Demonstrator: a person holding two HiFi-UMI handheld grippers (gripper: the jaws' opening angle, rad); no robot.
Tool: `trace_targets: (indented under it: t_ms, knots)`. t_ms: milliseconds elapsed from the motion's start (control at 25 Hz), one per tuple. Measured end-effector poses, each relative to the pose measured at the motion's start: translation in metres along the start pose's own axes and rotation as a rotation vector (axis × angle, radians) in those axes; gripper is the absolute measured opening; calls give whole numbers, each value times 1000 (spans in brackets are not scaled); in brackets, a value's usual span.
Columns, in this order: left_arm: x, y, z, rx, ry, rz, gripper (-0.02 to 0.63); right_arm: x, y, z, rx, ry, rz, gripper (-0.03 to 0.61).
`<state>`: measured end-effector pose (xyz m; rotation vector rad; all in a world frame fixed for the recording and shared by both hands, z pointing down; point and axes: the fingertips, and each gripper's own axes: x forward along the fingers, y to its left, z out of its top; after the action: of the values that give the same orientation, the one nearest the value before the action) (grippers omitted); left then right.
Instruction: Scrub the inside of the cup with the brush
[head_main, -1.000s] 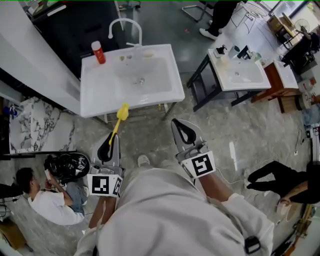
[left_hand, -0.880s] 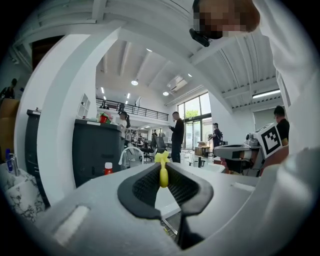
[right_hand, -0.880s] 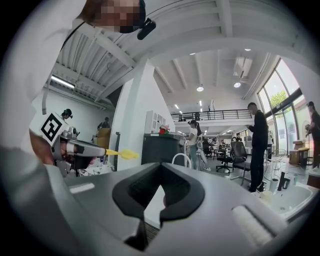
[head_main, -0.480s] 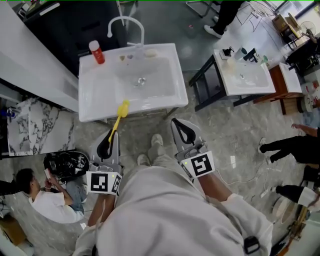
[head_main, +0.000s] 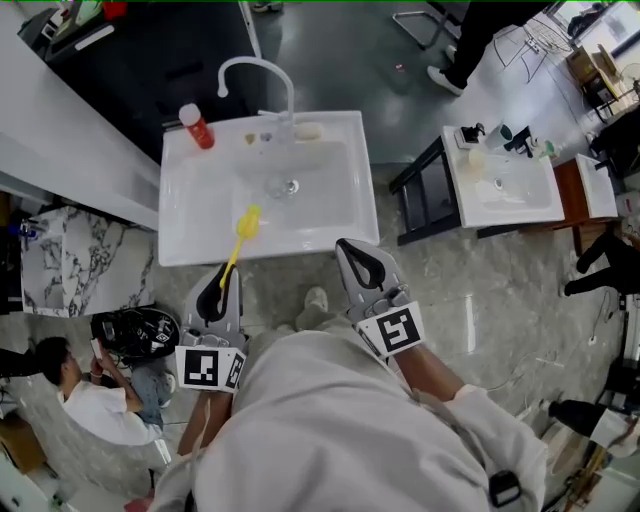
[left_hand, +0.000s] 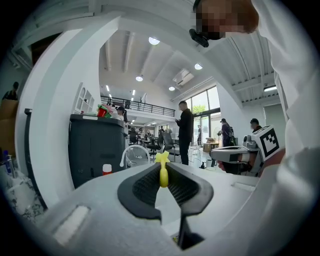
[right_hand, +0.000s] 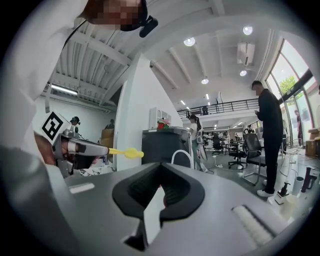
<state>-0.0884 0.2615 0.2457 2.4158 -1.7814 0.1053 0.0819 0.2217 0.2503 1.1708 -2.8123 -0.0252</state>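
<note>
Brush (head_main: 238, 246) sticks forward from the left gripper (head_main: 217, 292), clamped by its handle end, head toward the sink (head_main: 175, 200). Right gripper (head_main: 365, 268) is closed, empty. No cup shows; scrubbing pressure may twist the thin handle loose.

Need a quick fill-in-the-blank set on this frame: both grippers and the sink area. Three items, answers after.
1. The left gripper is shut on the handle of a ____ brush.
2. The right gripper is shut and holds ____.
3. The bottle standing on the rim of the sink has a ____ body.

Missing words: yellow; nothing; red
</note>
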Motion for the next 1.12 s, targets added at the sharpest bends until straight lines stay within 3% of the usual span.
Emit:
trace_targets:
  t_ms: [480,840,1120]
  knots:
    - [54,26,3,-7,20,36,40,61,-36,-8,8,13,59,3]
    - [91,65,1,-26,33,-30,38,111,-42,-12,-5,59,28,3]
    - [117,93,2,-38,33,-105,39,147,-42,3,4,31,-27,3]
